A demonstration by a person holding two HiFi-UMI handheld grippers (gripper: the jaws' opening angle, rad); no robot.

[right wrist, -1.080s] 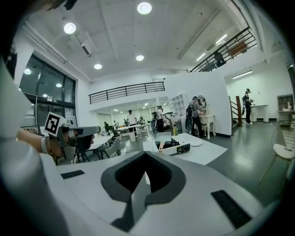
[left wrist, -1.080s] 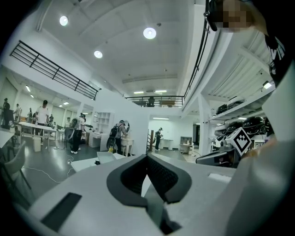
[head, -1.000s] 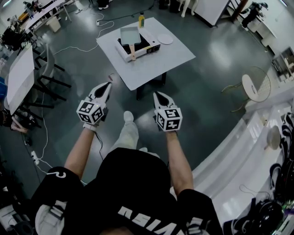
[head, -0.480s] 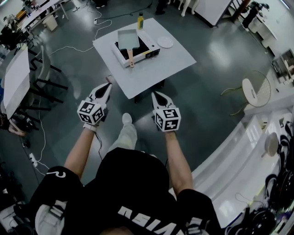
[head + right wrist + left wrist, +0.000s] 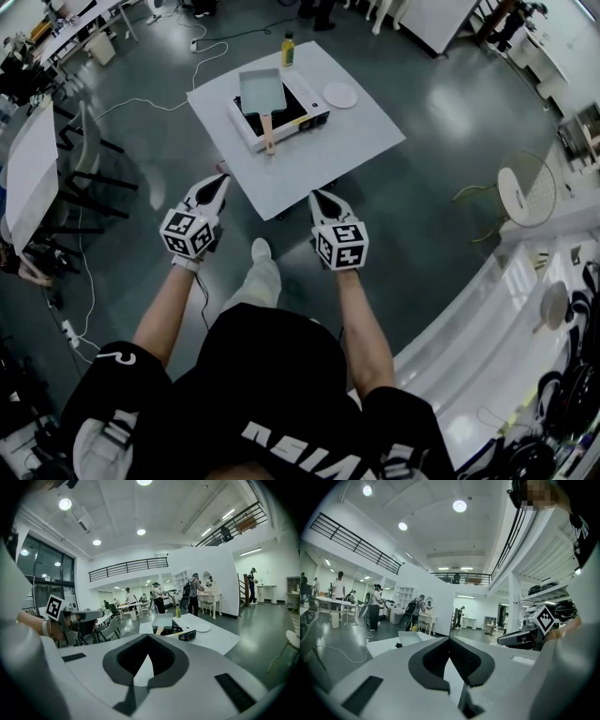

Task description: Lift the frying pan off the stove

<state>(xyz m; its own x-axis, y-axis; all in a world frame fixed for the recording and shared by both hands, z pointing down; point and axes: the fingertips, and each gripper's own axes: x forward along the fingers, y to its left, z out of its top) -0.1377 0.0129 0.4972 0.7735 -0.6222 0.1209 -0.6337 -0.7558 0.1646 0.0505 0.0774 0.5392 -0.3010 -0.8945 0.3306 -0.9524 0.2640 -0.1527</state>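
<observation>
A square grey frying pan [image 5: 262,88] with a wooden handle [image 5: 269,134] sits on a portable stove [image 5: 277,111] on a white table [image 5: 347,127] ahead of me. In the right gripper view the pan [image 5: 163,620] and stove [image 5: 174,631] show far off. The pan [image 5: 412,638] also shows in the left gripper view. My left gripper [image 5: 221,177] and right gripper [image 5: 315,195] are both shut and empty, held side by side near the table's near edge, well short of the pan.
On the table stand a yellow bottle [image 5: 288,48] behind the stove and a white plate [image 5: 339,95] to its right. A round white stool [image 5: 525,194] stands at right, a long white counter [image 5: 487,309] at lower right, desks and chairs [image 5: 89,150] at left, cables on the floor.
The table with stove and pan has come closer and lower in the head view as I walked forward. Both grippers stayed shut, held out in front.
</observation>
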